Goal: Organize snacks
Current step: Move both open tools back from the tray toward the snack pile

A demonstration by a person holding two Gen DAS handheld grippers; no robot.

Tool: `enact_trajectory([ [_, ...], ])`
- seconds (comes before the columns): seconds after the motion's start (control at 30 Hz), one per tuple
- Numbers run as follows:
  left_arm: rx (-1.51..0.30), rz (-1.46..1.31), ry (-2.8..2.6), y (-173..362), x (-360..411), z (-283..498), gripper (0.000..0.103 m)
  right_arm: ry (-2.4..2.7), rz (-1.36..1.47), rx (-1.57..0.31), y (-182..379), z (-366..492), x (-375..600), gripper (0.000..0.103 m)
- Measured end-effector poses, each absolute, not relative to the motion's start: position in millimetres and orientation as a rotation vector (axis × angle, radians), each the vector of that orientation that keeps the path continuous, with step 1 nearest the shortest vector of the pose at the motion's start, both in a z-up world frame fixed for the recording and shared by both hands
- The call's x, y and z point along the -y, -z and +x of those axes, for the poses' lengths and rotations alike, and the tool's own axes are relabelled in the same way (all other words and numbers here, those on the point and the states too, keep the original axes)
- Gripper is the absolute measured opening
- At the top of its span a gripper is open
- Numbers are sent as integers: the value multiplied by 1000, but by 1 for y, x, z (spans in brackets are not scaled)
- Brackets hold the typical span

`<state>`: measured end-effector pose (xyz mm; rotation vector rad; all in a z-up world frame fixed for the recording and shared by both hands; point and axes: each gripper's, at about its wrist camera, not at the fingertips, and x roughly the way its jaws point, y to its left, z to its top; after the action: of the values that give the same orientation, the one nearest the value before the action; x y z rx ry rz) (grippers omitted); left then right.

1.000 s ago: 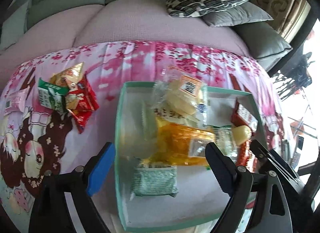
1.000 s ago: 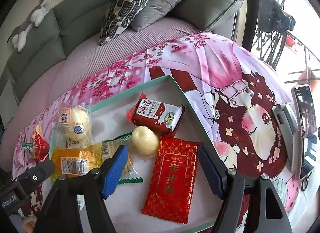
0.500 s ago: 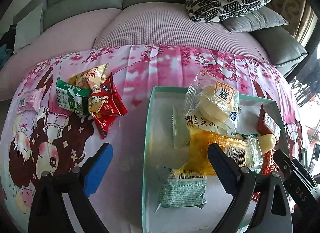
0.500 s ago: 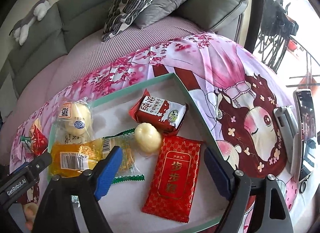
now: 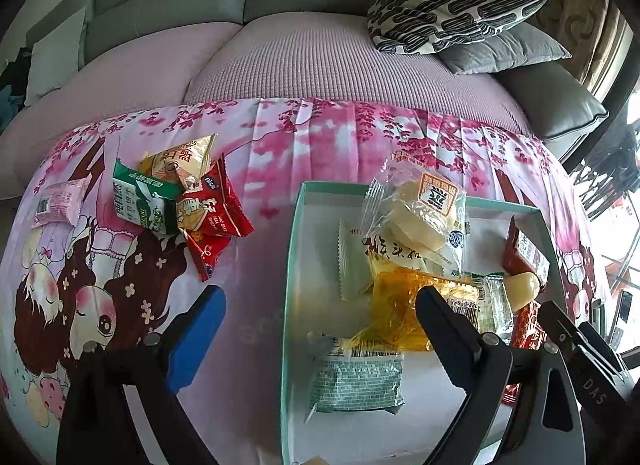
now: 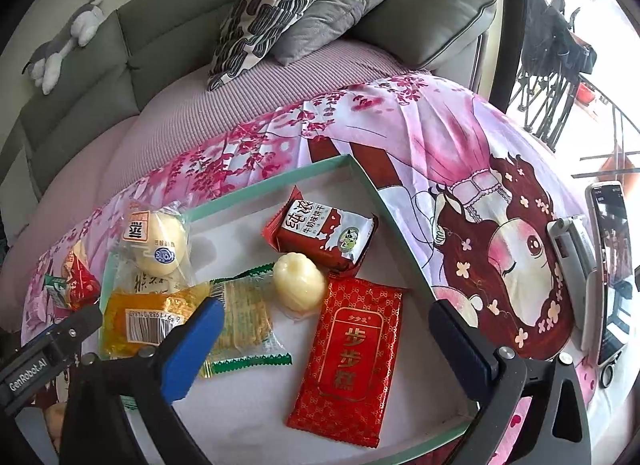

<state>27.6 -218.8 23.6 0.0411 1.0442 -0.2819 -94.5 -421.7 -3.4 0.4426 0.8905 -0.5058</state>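
A teal-rimmed white tray (image 5: 291, 265) on the cartoon cloth holds several snacks: a wrapped bun (image 5: 420, 217), an orange packet (image 5: 400, 305) and a green-white packet (image 5: 356, 381). My left gripper (image 5: 320, 329) is open and straddles the tray's left wall, gripping nothing. Loose packets (image 5: 180, 201) and a pink one (image 5: 60, 201) lie on the cloth to its left. My right gripper (image 6: 326, 345) hovers over the tray (image 6: 384, 201), its jaws opening. The flat red packet (image 6: 348, 357) lies on the tray floor between them, untouched, beside a pale cake (image 6: 298, 283) and a dark red biscuit pack (image 6: 324, 241).
A phone on a stand (image 6: 612, 265) sits on the cloth right of the tray. Behind the table is a sofa with a patterned cushion (image 5: 452, 9) and a plush toy (image 6: 60, 53). A railing shows at the far right.
The left gripper's view has swung left, so the tray now sits to the right and the loose pile nearer the centre. The right gripper's jaws have spread wider over the red packet.
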Motion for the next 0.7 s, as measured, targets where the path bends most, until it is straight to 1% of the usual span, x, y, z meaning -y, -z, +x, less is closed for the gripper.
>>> enact_trajectory([
  [0.37, -1056, 58, 231, -26, 192, 30, 96, 492, 418, -874, -10, -93, 406, 103],
  [0.7, -1094, 51, 148, -18, 149, 39, 96, 394, 382, -879, -19, -73, 356, 103],
])
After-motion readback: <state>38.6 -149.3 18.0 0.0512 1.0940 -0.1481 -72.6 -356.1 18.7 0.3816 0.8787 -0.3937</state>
